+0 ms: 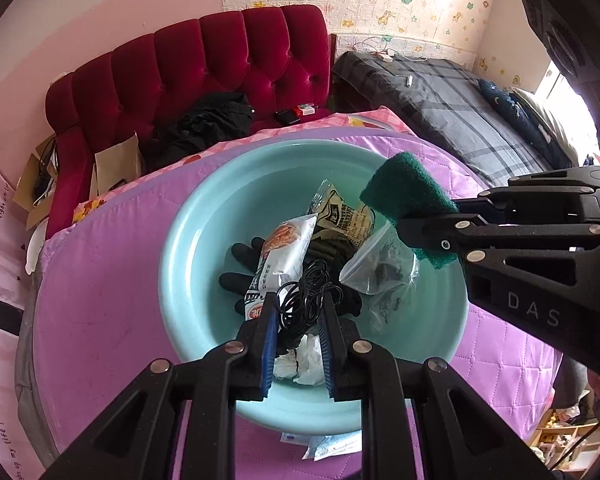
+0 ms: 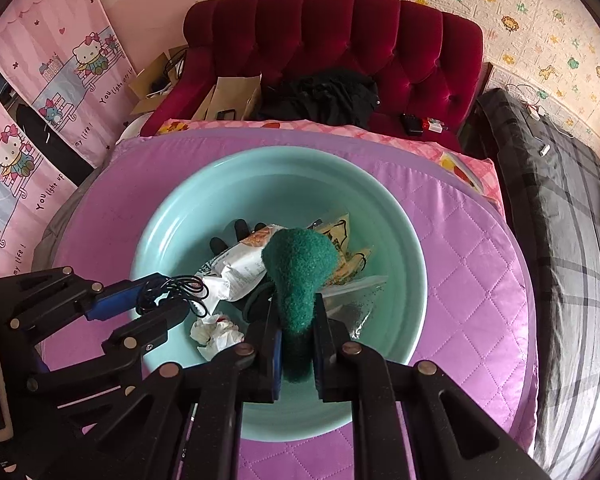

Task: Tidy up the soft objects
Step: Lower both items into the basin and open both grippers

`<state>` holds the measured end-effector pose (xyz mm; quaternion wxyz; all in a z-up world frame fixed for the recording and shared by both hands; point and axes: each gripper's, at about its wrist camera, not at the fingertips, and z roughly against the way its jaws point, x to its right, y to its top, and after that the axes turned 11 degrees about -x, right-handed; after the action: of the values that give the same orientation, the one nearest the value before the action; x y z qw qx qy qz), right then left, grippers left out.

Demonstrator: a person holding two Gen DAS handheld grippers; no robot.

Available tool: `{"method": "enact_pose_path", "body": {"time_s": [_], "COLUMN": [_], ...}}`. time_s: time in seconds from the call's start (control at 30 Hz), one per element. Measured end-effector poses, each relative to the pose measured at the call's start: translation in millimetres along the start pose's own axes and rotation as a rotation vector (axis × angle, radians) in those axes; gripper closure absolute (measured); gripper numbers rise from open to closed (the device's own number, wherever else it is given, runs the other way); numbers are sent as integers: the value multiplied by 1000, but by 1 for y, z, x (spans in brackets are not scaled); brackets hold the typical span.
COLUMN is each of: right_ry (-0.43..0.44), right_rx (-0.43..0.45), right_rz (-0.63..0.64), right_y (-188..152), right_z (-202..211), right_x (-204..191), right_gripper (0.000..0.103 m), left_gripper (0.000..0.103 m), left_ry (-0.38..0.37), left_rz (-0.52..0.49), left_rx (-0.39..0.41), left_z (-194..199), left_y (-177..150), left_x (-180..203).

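Left wrist view.
- Basin [image 1: 204, 216], pale teal, on a purple quilted cover [image 1: 100, 280]; serves as the landmark.
- Left gripper [image 1: 298, 314], over the basin's near side, fingers narrow and closed on a coil of black cable [image 1: 306, 296], which bunches between the blue pads and spills out past the tips.
- Crumpled white tissue [image 1: 304, 360], in the basin, seen through the gap between the fingers.
- Snack packet [image 1: 284, 256], white, in the basin's middle, beyond the left fingertip; black glove [image 1: 240, 264] under it; clear zip bag [image 1: 380, 268] to its right.
- Right gripper [image 1: 416, 216], over the basin's right rim, clamped on a green scouring pad [image 1: 404, 188].

Right wrist view.
- Right gripper [image 2: 296, 320], above the basin [image 2: 172, 224], fingers nearly together, pinching the green scouring pad [image 2: 300, 268]; the pad's waist sits between the pads and its wide end bulges beyond the tips.
- Left gripper [image 2: 168, 294], over the basin's left rim, coil of black cable [image 2: 180, 292] in its grip.
- Crumpled white tissue [image 2: 216, 332], on the basin's floor beside the left gripper.
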<state>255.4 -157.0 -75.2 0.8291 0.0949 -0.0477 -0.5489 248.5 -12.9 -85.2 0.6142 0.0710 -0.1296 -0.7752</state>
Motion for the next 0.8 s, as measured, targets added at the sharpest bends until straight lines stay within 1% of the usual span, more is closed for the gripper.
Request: {"method": "enact_pose_path", "body": {"time_s": [0.13,0.4,0.53,0.63,0.73,0.8], "right_ry": [23,21,33,50,52,53], "right_rx": [-18,-27,-22,-32,-24,-13], "right_rz": [-21,-39,-48,-74,-81,-84], "right_y": [11,32,38,42,43,43], "right_z": [-12,-33,-39,-44,-43,-40], "right_x": [5,11,15,19,20,21], "right_gripper": [90,90,90,88,82,70], "left_gripper": [82,82,82,82,82,82], "left_ry": [4,18,25,37,43,40], "left_rz": [6,21,28,39,42,50], "left_rx": [-11,-22,-24,-36,-30,-32], "left_z": [-11,-31,-38,-43,-44,-44], "left_y": [11,30,37,41,41,41], "left_x": [-4,-12,-16,-19,-22,-24]}}
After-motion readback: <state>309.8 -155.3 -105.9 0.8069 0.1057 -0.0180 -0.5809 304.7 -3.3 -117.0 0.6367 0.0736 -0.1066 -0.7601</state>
